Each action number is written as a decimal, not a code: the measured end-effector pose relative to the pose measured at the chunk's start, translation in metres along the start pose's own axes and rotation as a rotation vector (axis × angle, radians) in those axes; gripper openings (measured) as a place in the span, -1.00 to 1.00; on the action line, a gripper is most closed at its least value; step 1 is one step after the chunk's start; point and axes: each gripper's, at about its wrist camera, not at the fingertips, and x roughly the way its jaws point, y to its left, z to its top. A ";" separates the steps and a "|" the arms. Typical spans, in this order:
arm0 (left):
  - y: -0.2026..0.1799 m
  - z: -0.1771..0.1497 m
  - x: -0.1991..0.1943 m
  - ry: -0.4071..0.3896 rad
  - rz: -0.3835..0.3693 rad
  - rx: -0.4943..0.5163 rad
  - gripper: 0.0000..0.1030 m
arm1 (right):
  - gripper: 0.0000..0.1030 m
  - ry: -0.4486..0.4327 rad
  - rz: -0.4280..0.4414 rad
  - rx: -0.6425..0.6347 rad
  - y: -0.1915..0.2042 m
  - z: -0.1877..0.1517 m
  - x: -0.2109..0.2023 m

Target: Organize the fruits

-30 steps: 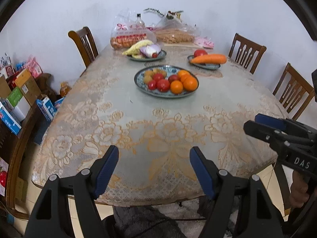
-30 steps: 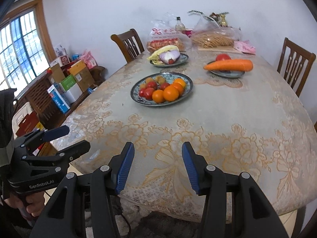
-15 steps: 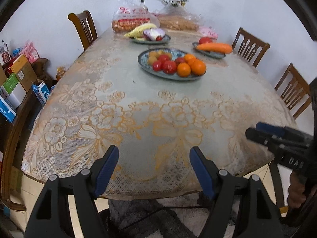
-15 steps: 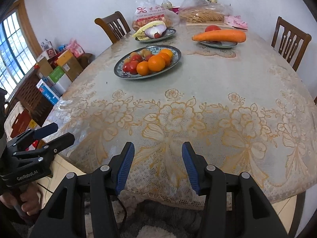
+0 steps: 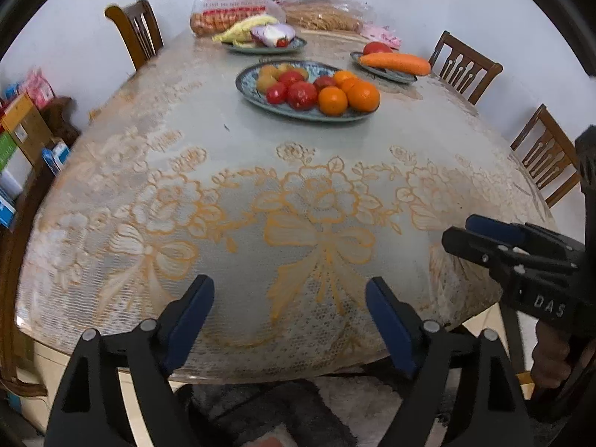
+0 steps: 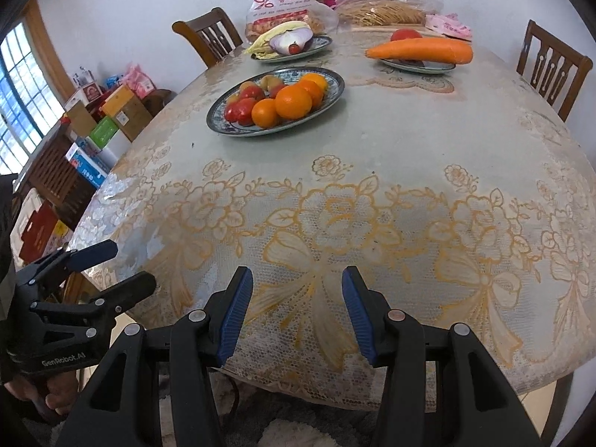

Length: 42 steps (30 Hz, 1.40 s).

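Both your grippers are wide open with nothing in them. Your left gripper (image 5: 288, 314) hangs at the bottom of the left wrist frame, over the near edge of the lace-covered surface (image 5: 223, 171), and your right gripper (image 6: 294, 311) sits bottom center of the right wrist frame over the same edge. The fruit plate (image 6: 223, 126) is upper center, well apart from both, holding oranges (image 6: 293, 101) and red fruits (image 5: 301, 94). A carrot (image 6: 419, 50) lies across a smaller plate (image 6: 439, 67) upper right, and there's another plate with corn (image 5: 244, 29) behind.
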 end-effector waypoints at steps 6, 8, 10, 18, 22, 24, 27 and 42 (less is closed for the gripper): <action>0.005 0.003 0.003 -0.002 0.011 -0.033 0.77 | 0.00 0.008 -0.013 -0.041 0.008 0.003 0.006; 0.007 0.005 0.004 0.001 0.031 -0.041 0.82 | 0.00 0.013 -0.012 -0.054 0.010 0.003 0.008; 0.007 0.005 0.006 0.005 0.051 -0.040 0.85 | 0.00 0.018 -0.017 -0.068 0.012 0.004 0.011; -0.001 0.011 0.018 0.033 0.114 0.012 0.99 | -0.01 0.019 -0.023 -0.072 0.009 0.008 0.014; 0.000 0.013 0.020 0.033 0.114 0.012 0.99 | -0.01 0.018 -0.037 -0.080 0.009 0.012 0.017; 0.001 0.017 0.022 0.031 0.114 0.009 0.99 | -0.01 0.019 -0.053 -0.097 0.011 0.013 0.020; 0.003 0.023 0.025 0.026 0.120 0.002 0.99 | 0.00 0.022 -0.081 -0.126 0.015 0.016 0.023; 0.006 0.048 0.040 0.004 0.133 -0.013 0.99 | 0.39 0.025 -0.113 -0.153 0.012 0.033 0.040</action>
